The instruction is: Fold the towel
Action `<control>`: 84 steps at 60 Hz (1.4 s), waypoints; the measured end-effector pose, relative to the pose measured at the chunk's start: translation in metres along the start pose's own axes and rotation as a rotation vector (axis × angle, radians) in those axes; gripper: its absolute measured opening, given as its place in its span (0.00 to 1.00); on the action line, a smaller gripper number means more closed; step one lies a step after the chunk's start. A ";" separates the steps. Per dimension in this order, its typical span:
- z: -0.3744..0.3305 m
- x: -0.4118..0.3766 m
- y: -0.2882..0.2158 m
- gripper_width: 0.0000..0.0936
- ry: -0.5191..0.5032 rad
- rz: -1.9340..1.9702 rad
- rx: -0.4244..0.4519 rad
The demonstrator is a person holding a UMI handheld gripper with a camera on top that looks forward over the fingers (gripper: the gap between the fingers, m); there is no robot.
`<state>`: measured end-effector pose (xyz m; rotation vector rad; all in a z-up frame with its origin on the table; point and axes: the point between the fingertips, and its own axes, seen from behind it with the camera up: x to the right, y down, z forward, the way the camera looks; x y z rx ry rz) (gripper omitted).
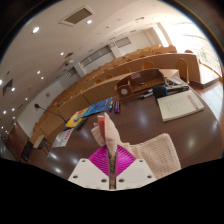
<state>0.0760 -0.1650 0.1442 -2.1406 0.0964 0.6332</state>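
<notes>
Gripper view: fingers (109, 160) clenched on towel (108, 130), fabric bunched between pink pads, above table (150, 125).

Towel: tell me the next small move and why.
Probably carry the held edge forward and lower it onto the rest of the towel. The gripper has its fingers closed on a raised fold of cloth, lifted off the brown table, while the towel's remainder lies flat beside the fingers.

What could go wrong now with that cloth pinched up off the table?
The fingers are closed on a raised edge of the pale cream towel, only a narrow bit of it, so it may slip free. The rest of the towel trails on the dark brown wooden table and could drag, leaving the fold crooked.
</notes>
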 end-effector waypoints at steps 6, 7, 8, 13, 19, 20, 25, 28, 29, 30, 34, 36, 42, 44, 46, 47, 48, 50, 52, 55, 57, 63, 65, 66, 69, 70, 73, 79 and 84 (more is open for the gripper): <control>0.004 0.065 0.004 0.08 0.139 -0.003 -0.004; 0.004 0.079 0.006 0.10 0.157 -0.004 -0.008; 0.005 0.087 0.008 0.13 0.178 -0.005 -0.012; 0.004 0.147 0.017 0.35 0.284 -0.048 -0.027; -0.016 0.204 0.011 0.78 0.444 -0.135 -0.018; -0.020 0.209 0.012 0.85 0.458 -0.145 -0.011; -0.044 0.215 0.002 0.90 0.507 -0.178 0.020; -0.058 0.212 -0.001 0.91 0.521 -0.195 0.031; -0.063 0.208 -0.004 0.91 0.528 -0.203 0.033; -0.068 0.204 -0.005 0.91 0.531 -0.210 0.035; -0.082 0.195 -0.004 0.91 0.540 -0.234 0.044; -0.090 0.186 -0.003 0.91 0.541 -0.246 0.049; -0.117 0.151 0.008 0.90 0.543 -0.269 0.059; -0.124 0.140 0.012 0.91 0.544 -0.274 0.068; -0.133 0.130 0.018 0.90 0.551 -0.276 0.072; -0.138 0.125 0.021 0.91 0.555 -0.277 0.072; -0.145 0.120 0.026 0.90 0.560 -0.278 0.071; -0.155 0.109 0.034 0.91 0.569 -0.276 0.071; -0.165 0.098 0.041 0.91 0.573 -0.277 0.074; -0.179 0.080 0.052 0.91 0.577 -0.278 0.079; -0.188 0.069 0.063 0.91 0.583 -0.282 0.071; -0.209 0.039 0.086 0.91 0.585 -0.299 0.075; -0.218 0.029 0.095 0.91 0.586 -0.307 0.070; -0.221 0.026 0.099 0.91 0.586 -0.312 0.068; -0.231 0.015 0.108 0.91 0.586 -0.317 0.065; -0.234 0.011 0.111 0.91 0.583 -0.317 0.065; -0.242 0.001 0.117 0.91 0.579 -0.327 0.070; -0.252 -0.010 0.123 0.91 0.579 -0.349 0.078; -0.259 -0.016 0.125 0.91 0.583 -0.352 0.085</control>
